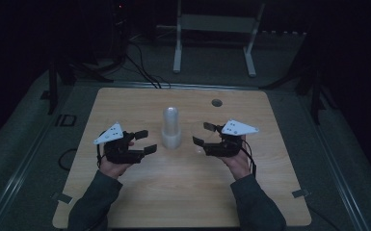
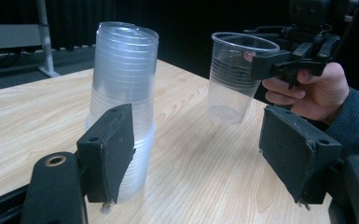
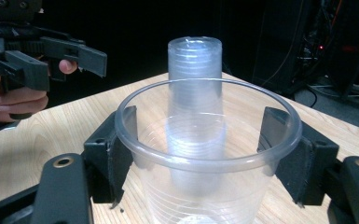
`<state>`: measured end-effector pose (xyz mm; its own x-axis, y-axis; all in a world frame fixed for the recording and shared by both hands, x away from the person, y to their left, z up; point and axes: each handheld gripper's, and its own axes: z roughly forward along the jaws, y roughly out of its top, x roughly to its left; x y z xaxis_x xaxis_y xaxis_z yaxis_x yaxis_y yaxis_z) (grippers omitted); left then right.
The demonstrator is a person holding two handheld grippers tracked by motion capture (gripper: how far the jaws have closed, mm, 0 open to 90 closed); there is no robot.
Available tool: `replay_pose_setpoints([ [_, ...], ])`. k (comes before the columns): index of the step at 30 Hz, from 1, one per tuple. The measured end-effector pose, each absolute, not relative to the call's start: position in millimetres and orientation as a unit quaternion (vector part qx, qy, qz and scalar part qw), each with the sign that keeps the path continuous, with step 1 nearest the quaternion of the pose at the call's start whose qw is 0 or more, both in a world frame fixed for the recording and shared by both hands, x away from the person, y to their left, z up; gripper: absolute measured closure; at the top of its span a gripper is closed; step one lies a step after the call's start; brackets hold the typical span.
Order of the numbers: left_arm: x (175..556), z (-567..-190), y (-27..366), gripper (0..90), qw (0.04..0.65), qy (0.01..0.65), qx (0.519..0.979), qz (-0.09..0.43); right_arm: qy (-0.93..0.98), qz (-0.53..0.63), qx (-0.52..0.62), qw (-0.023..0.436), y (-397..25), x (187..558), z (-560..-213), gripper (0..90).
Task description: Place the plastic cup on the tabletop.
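Observation:
A tall stack of clear plastic cups stands upside down in the middle of the wooden table. My right gripper, just right of the stack, is shut on a single clear cup; its two jaws press the cup's sides below the rim. In the left gripper view that cup hangs upright above the tabletop, clear of the stack. My left gripper is open just left of the stack, nothing between its jaws. From the right gripper view the stack shows through the held cup.
A small round hole sits in the table's far right part. Behind the table a white metal frame stands on the floor, with cables running along it. The surroundings are dark.

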<state>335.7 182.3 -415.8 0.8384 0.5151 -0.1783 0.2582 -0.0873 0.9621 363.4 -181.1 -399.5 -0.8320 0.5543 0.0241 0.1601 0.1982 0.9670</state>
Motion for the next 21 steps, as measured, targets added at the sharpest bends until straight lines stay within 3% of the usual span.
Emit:
replay_pose_setpoints([
  [21, 335.0, -415.8, 183.2, 26.5, 0.623, 0.267, 0.728, 0.105, 0.756, 0.581, 0.249, 0.169, -190.6, 365.6, -407.8, 28.1],
])
